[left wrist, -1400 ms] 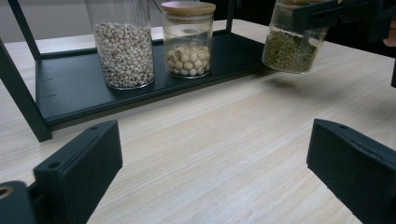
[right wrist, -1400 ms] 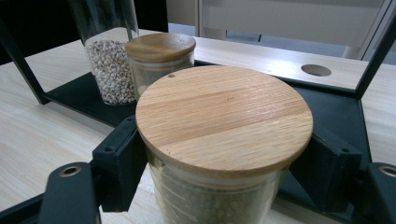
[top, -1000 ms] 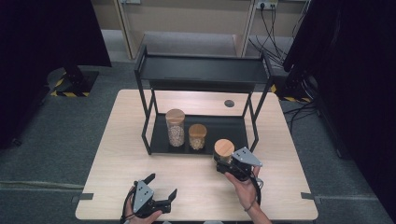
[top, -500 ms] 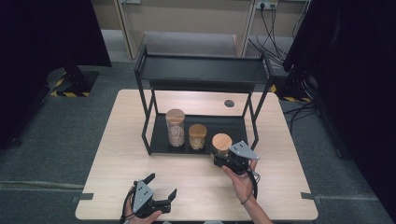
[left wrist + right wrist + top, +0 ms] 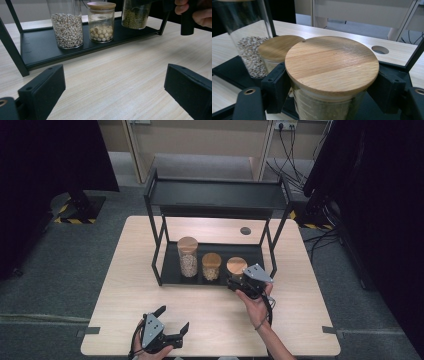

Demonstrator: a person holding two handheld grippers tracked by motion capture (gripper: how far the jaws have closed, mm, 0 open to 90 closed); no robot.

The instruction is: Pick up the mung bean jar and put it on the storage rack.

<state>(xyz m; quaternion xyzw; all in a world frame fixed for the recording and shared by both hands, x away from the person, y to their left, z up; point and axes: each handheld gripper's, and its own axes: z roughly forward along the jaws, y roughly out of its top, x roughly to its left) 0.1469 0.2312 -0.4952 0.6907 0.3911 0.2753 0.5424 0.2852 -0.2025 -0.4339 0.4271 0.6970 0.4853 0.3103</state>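
Note:
A glass jar of green beans with a wooden lid (image 5: 236,265) (image 5: 332,62) (image 5: 135,15) is at the right end of the black rack's lower shelf (image 5: 172,270) (image 5: 50,50). My right gripper (image 5: 236,279) (image 5: 332,92) is shut on it just under the lid. I cannot tell whether its base touches the shelf. To its left stand a short jar of round pale seeds (image 5: 211,266) (image 5: 101,25) (image 5: 277,47) and a tall jar of white grains (image 5: 188,256) (image 5: 67,27) (image 5: 249,45). My left gripper (image 5: 173,318) (image 5: 115,92) is open over bare table near the front edge.
The rack's black upper shelf (image 5: 217,195) overhangs the jars, and its posts (image 5: 271,247) frame the lower shelf. A round cable hole (image 5: 245,230) (image 5: 380,49) lies in the wooden table (image 5: 300,320) behind the rack. Cables run across the floor at the far right.
My right gripper has carried the green-bean jar away from the person and slightly left, from in front of the rack to the lower shelf beside the short jar. The left gripper has stayed put.

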